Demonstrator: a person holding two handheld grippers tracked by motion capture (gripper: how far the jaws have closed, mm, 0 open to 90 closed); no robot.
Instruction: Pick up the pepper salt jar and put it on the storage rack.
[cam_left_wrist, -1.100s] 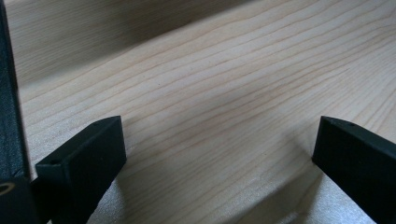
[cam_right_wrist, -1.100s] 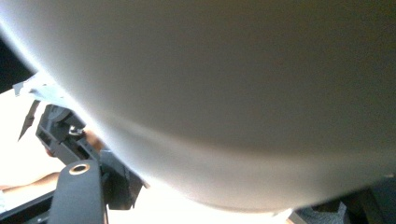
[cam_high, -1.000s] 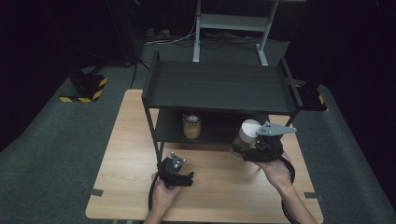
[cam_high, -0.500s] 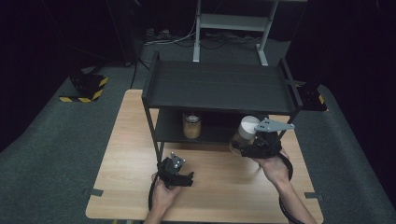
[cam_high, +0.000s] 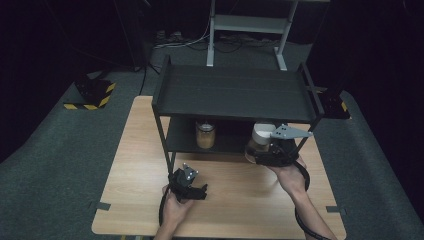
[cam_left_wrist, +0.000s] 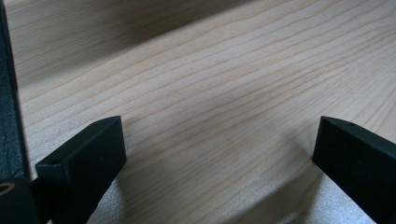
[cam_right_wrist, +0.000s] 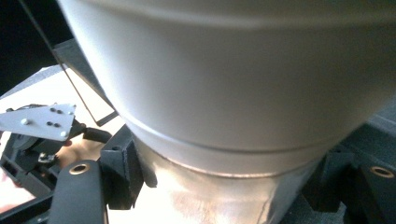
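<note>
White-lidded jar (cam_high: 260, 141), glass body with a pale brown fill, is clamped in my right claw (cam_high: 260, 150) just below the lid; in the right gripper view the lid (cam_right_wrist: 233, 70) looms close and the pads press the glass on both sides. Jar sits at the front right of the black rack (cam_high: 235, 92), level with its lower shelf (cam_high: 225, 142), under the top deck. I cannot tell whether its base rests on the shelf or hangs just clear of it.

1 other jar (cam_high: 205, 134) stands on the same shelf, to the left and well apart.

Left claw (cam_high: 192, 187) rests low over the bare table (cam_high: 135, 150), jaws spread wide, nothing between them; the left gripper view shows wood grain between the 2 jaws.

Risks, as I judge them: lid or claw plate catching the top deck's front edge; glass sliding in the pads, since the grip is on smooth glass; jar tipping off the shelf lip if let go too near the front.
</note>
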